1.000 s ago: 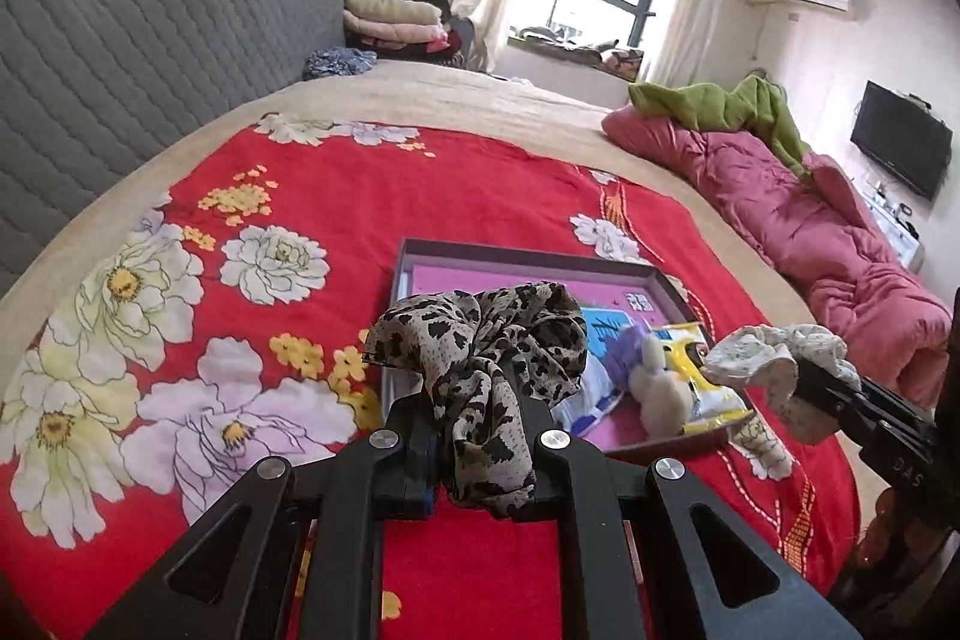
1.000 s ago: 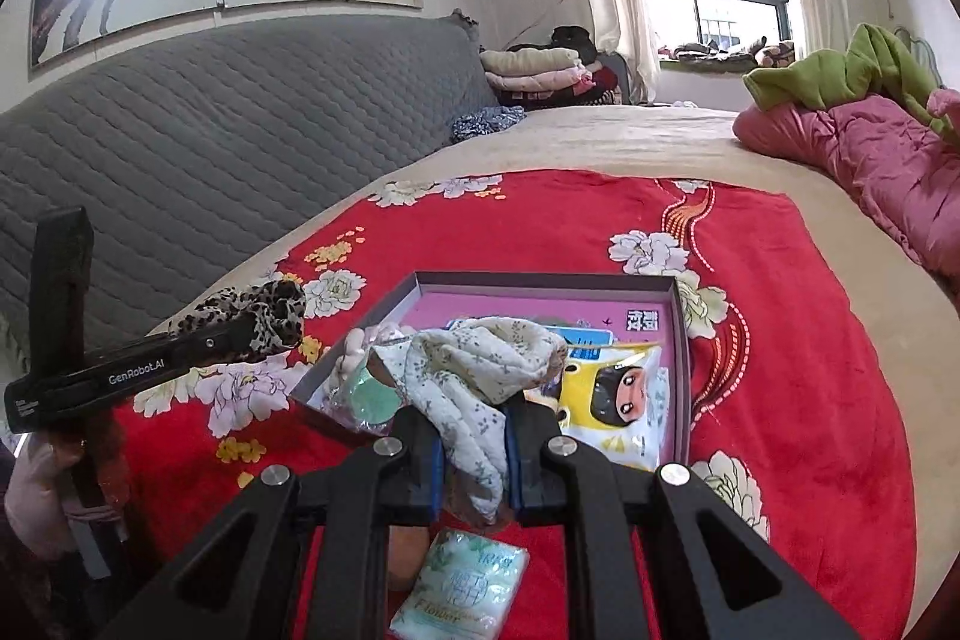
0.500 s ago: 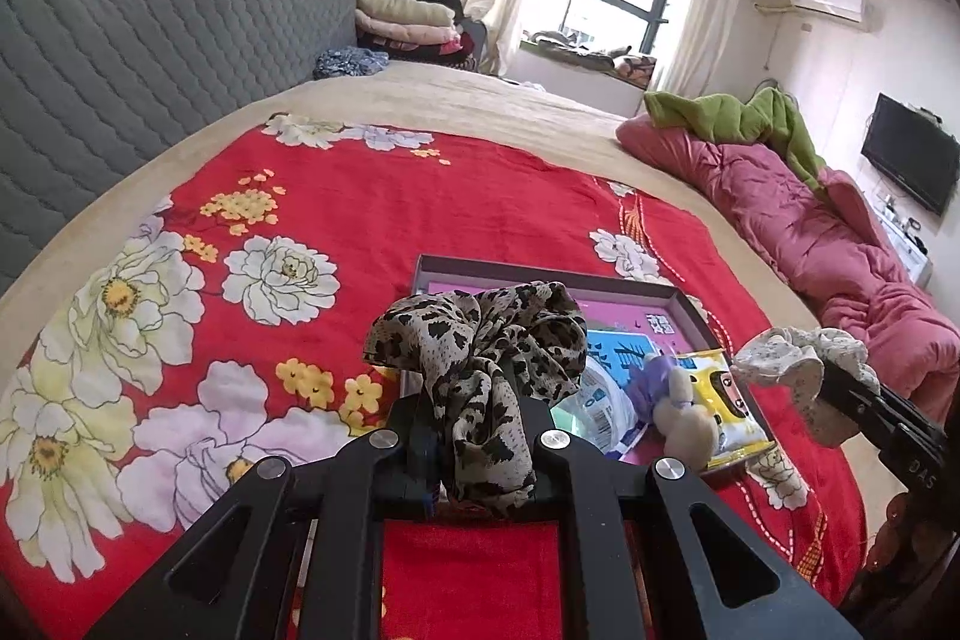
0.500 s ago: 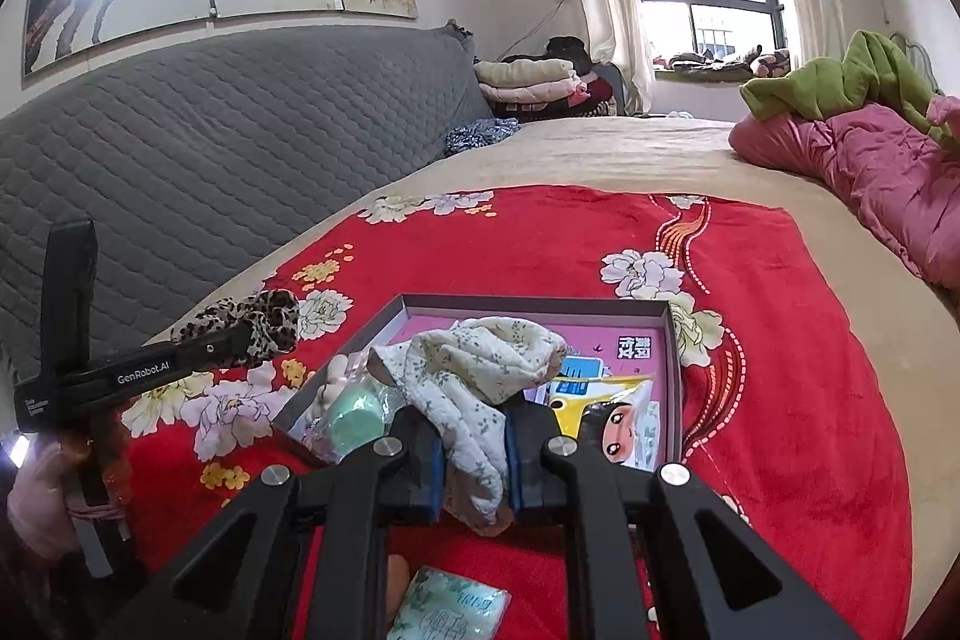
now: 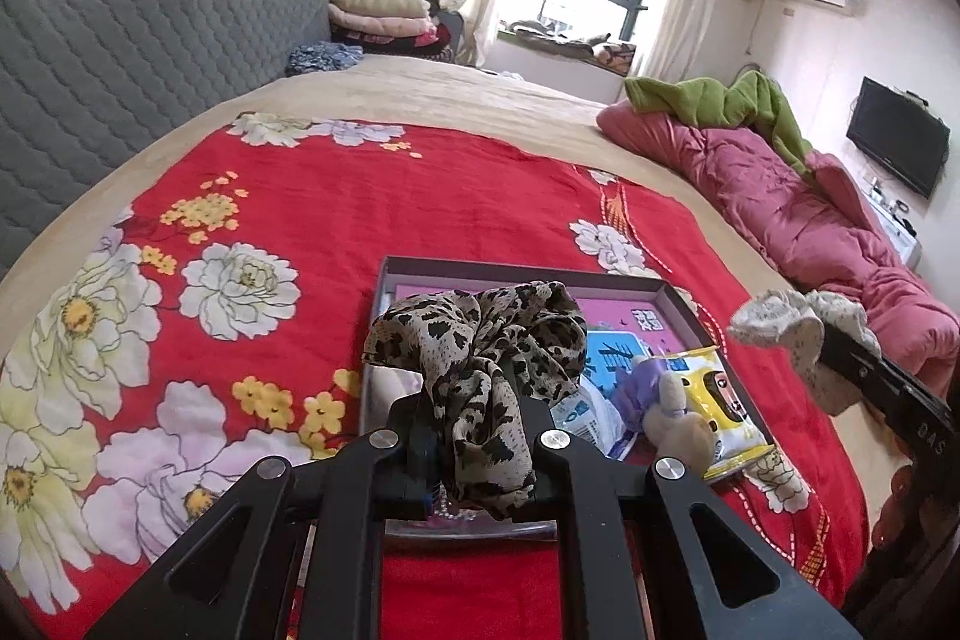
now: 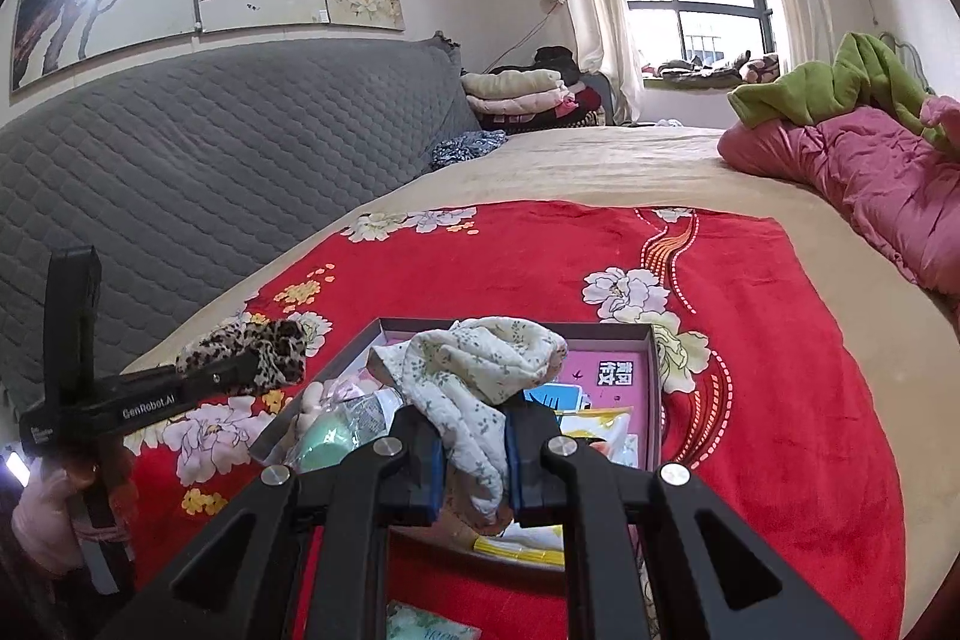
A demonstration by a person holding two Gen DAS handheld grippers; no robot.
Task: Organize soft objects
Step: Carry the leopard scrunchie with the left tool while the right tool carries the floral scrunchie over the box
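My left gripper (image 5: 474,436) pinches a leopard-print fabric scrunchie (image 5: 480,358) | my right gripper (image 6: 474,460) pinches a cream floral fabric scrunchie (image 6: 480,370) | both hang over the shallow grey cardboard box with a pink floor (image 5: 522,277) on the red flowered blanket (image 5: 420,208) | box holds a yellow cartoon-face packet (image 5: 720,400), a beige-and-purple plush toy (image 5: 666,406), a clear plastic pouch (image 5: 585,415).

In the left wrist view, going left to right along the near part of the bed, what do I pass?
White peony print → leopard-print scarf in the left hand-held gripper → plush toy → yellow packet → floral cloth in the right hand-held gripper.
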